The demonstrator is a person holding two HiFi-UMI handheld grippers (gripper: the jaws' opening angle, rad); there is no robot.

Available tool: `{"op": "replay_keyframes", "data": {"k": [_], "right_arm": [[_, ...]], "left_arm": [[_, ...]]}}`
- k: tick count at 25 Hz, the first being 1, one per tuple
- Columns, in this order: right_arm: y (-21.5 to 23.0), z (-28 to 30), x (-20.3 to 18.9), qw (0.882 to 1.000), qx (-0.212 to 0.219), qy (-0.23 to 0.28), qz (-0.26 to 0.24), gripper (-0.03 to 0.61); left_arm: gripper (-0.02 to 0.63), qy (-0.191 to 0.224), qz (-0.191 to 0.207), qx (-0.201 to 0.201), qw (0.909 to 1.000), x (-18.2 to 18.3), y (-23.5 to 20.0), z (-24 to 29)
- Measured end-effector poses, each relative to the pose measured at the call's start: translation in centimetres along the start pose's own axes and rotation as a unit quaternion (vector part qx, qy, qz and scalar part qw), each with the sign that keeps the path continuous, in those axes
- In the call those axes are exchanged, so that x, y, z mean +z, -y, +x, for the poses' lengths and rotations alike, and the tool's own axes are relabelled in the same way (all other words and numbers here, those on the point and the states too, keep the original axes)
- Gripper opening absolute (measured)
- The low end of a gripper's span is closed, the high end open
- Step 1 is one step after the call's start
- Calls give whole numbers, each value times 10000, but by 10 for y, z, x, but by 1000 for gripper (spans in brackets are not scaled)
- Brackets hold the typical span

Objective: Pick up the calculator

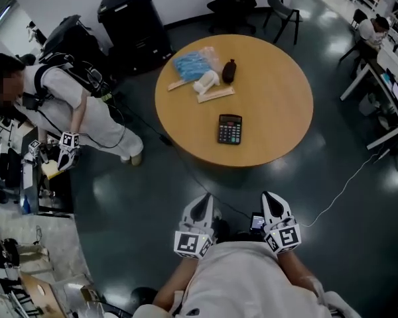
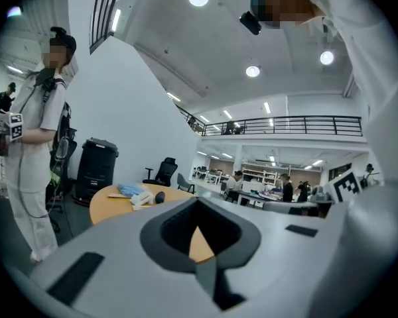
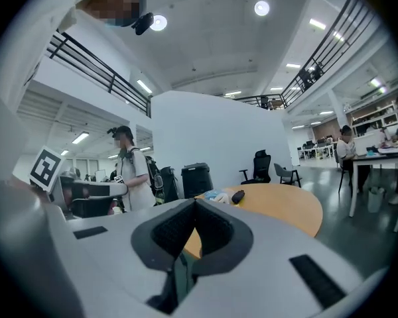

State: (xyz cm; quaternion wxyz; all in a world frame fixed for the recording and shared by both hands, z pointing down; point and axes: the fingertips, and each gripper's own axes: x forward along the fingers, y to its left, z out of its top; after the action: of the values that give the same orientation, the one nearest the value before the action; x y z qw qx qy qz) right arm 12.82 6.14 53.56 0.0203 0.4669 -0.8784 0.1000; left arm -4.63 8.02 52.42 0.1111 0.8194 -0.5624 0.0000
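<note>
The thin black calculator lies flat on the round wooden table, on the half of the table nearest the person and a little in from its near edge, with bare wood all round it.

The main risk, as I judge it, is the flatness. A slab that low gives jaws little to bite, so pads coming down at a poor angle could skate it across the table or tip one end up and drop it. A second risk is arriving with the jaws unopened, which would only nudge the calculator. The blue plastic bag and small dark brown bottle sit on the far side of the table, well apart from the calculator, so they are unlikely to be knocked. A dark cable on the floor runs from the table's near side toward the person (worth minding underfoot).

Both tools are short of the table, well clear of its near edge, held close in front of the person's torso. The left gripper and right gripper sit side by side, marker cubes up, noses aimed at the table and roughly level. Each gripper's own view shows its tips pressed together with nothing between them — both empty.
</note>
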Motion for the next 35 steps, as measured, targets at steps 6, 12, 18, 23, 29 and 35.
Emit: {"op": "replay_keyframes", "data": {"k": [6, 12, 18, 23, 29, 35], "right_arm": [[15, 67, 11, 9995, -230, -93, -178, 14], [55, 123, 0, 9984, -324, -343, -297, 14], [105, 198, -29, 9967, -111, -711, -368, 14], [137, 252, -42, 9950, 171, -926, -338, 14], [162, 305, -80, 9858, 595, -1552, -234, 17], [174, 349, -138, 9636, 1097, -2437, 28, 134]], "left_arm": [[5, -120, -54, -560, 9983, 15, -21, 53], [5, -159, -117, -744, 9970, 21, -36, 99], [5, -155, -151, -515, 9984, 30, -61, 152], [5, -131, -5, -300, 9995, 35, -74, 196], [5, -204, -22, -113, 9997, 41, -90, 230], [5, -390, 29, -137, 9991, 38, -107, 238]]}}
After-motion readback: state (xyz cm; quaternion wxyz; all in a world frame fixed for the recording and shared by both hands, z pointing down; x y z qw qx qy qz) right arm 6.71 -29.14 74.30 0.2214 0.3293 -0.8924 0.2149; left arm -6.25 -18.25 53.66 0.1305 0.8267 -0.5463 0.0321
